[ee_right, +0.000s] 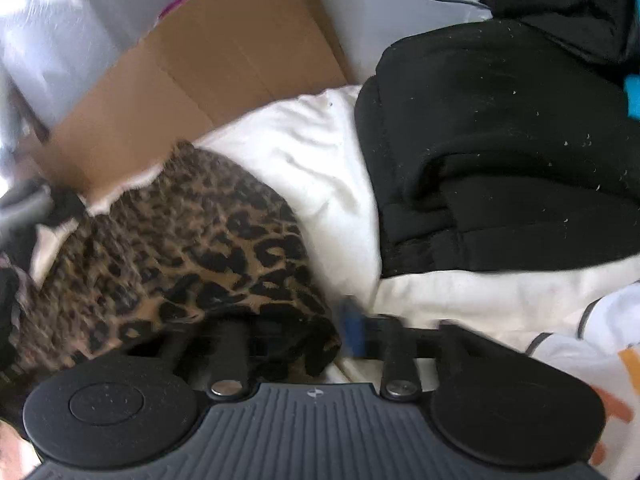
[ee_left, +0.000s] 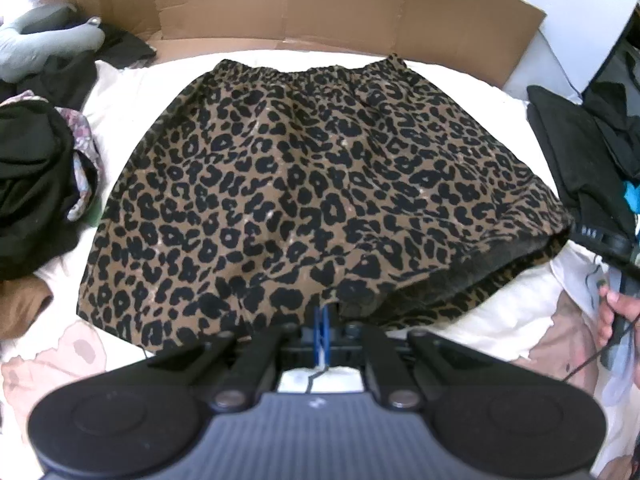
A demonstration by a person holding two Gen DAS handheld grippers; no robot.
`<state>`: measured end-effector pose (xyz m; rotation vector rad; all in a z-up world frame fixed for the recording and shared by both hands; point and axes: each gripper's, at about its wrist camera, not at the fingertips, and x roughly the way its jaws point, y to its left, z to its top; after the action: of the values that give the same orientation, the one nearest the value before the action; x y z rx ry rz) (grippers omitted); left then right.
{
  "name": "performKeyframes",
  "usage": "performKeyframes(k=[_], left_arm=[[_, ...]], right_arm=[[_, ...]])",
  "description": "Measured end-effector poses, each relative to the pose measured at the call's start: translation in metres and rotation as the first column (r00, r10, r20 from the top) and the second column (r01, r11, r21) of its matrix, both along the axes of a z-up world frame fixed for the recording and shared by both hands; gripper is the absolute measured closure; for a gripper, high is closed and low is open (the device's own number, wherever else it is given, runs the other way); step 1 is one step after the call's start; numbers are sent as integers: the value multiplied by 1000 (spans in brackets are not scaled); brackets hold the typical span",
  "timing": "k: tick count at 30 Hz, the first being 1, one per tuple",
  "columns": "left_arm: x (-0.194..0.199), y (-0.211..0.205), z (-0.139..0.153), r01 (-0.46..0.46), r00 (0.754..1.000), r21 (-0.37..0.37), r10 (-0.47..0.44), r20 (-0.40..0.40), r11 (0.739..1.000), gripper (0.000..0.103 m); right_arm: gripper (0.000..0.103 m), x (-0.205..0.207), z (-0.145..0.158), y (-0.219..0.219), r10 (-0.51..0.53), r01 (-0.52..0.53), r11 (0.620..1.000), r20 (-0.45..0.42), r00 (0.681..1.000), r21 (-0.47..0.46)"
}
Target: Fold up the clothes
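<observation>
White bedding (ee_left: 120, 92) w/ leopard skirt (ee_left: 312, 184); no legible writing.

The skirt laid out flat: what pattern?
Leopard print, black spots on brown; skirt shows best in the left wrist view.

We see open white bedding (ee_left: 132, 92) on both sides of the leopard-print skirt (ee_left: 312, 184) — a narrow strip at its left edge, a wider wedge at its right. A cardboard wall (ee_left: 280, 8) stands just behind the waistband and closes off the far side. On the left, a heap of dark clothes (ee_left: 32, 184) crowds the strip. On the right, a folded black garment (ee_right: 500, 152) lies near the hem corner, with a white gap between — the only passage there. Near the hem, bare sheet stays reachable at bottom left.
</observation>
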<state>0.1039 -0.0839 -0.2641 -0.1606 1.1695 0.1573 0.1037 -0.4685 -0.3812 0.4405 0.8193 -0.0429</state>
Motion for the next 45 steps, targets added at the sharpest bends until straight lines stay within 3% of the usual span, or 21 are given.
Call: performKeyframes(k=[3, 14, 20, 32, 37, 45], left_arm=[[-1, -2, 1, 12, 1000, -5, -12, -2, 1000, 101], [-11, -21, -2, 111, 994, -23, -111, -21, 994, 101], [-21, -42, -23, 174, 982, -61, -178, -62, 983, 101], [-13, -57, -75, 213, 969, -111, -224, -103, 971, 101], [-10, -61, -95, 223, 964, -134, -238, -117, 966, 101], [-19, -58, -99, 268, 942, -189, -298, -156, 945, 103]], right_arm=[[103, -3, 6, -6, -13, 13, 1000, 1, 1000, -3], [103, -4, 72, -19, -33, 39, 997, 98, 995, -67], [103, -1, 84, -24, -56, 66, 994, 122, 991, -84], [103, -3, 76, -34, -81, 91, 990, 94, 992, -105], [100, 3, 38, -46, -113, 113, 991, -5, 994, -70], [92, -18, 20, -52, -180, 179, 984, -48, 983, -25]])
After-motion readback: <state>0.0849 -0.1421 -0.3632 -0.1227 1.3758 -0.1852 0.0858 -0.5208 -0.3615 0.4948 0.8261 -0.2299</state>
